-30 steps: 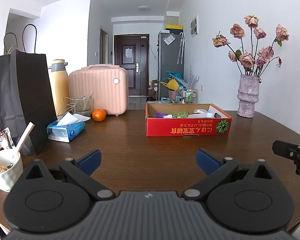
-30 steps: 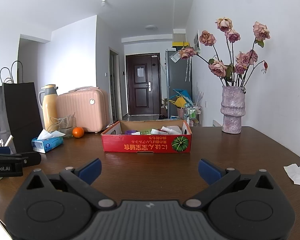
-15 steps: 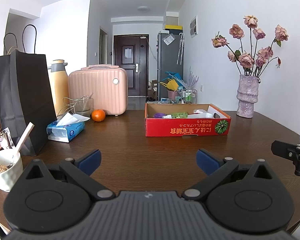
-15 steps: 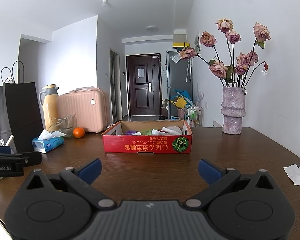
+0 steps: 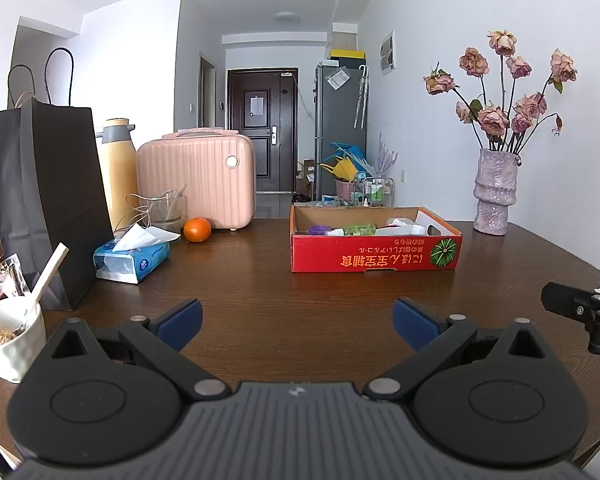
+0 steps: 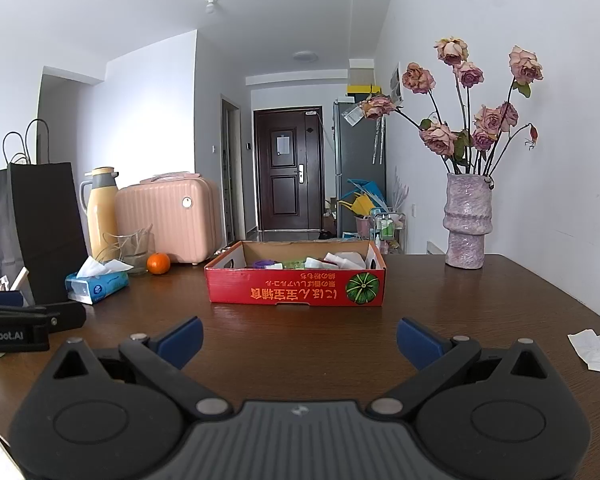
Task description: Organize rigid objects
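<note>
A red cardboard box (image 5: 376,252) stands on the dark wooden table (image 5: 260,304) ahead, holding a purple lid, a green bottle and white items; it also shows in the right wrist view (image 6: 296,286). My left gripper (image 5: 298,318) is open and empty, low over the table well short of the box. My right gripper (image 6: 300,338) is open and empty, also short of the box. Each gripper shows at the edge of the other's view.
On the left stand a black paper bag (image 5: 48,200), a yellow thermos (image 5: 118,168), a pink case (image 5: 198,180), a glass (image 5: 166,212), an orange (image 5: 197,229), a tissue pack (image 5: 132,258) and a bowl (image 5: 8,340). A flower vase (image 6: 466,224) stands back right; a crumpled tissue (image 6: 596,350) lies right.
Both views have shifted only slightly; the right gripper has eased a little higher. Both grippers stay open and empty.
</note>
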`<move>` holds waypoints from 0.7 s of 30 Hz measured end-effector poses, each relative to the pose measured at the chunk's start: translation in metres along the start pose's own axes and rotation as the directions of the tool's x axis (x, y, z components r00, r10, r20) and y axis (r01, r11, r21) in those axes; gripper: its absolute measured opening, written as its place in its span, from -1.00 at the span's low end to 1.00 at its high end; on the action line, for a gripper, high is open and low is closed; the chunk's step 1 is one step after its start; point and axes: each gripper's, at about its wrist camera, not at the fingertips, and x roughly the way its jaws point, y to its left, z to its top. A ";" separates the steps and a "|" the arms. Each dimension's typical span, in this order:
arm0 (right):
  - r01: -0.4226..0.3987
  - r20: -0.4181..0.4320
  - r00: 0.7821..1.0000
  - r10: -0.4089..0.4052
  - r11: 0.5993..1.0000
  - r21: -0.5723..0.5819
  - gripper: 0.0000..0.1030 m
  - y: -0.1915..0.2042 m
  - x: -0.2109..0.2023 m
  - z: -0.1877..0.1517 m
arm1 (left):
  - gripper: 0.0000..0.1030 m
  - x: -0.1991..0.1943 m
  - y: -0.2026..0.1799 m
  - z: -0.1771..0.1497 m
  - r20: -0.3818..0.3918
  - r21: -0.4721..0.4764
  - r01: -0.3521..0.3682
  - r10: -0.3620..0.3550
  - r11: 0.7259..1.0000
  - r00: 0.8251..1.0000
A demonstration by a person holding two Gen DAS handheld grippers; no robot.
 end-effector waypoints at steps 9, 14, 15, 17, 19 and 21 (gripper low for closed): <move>0.000 -0.001 1.000 0.000 1.000 -0.002 1.00 0.002 -0.001 0.000 | 1.00 -0.001 0.000 0.000 -0.001 -0.001 0.000 0.000 1.000 1.000; 0.000 -0.002 1.000 0.000 1.000 -0.003 1.00 0.003 -0.001 0.000 | 1.00 -0.001 -0.001 0.000 -0.002 -0.001 -0.001 0.001 1.000 1.000; 0.000 -0.002 1.000 0.000 1.000 -0.003 1.00 0.003 -0.001 0.000 | 1.00 -0.001 -0.001 0.000 -0.002 -0.001 -0.001 0.001 1.000 1.000; 0.000 -0.002 1.000 0.000 1.000 -0.003 1.00 0.003 -0.001 0.000 | 1.00 -0.001 -0.001 0.000 -0.001 -0.001 -0.001 0.001 1.000 1.000; 0.000 -0.003 1.000 0.000 1.000 -0.003 1.00 0.003 -0.001 0.000 | 1.00 -0.001 -0.001 0.000 -0.002 -0.001 -0.002 0.002 1.000 1.000; 0.001 -0.004 1.000 -0.001 1.000 -0.003 1.00 0.004 -0.001 0.000 | 1.00 -0.001 -0.001 -0.001 -0.003 -0.001 -0.001 0.001 1.000 1.000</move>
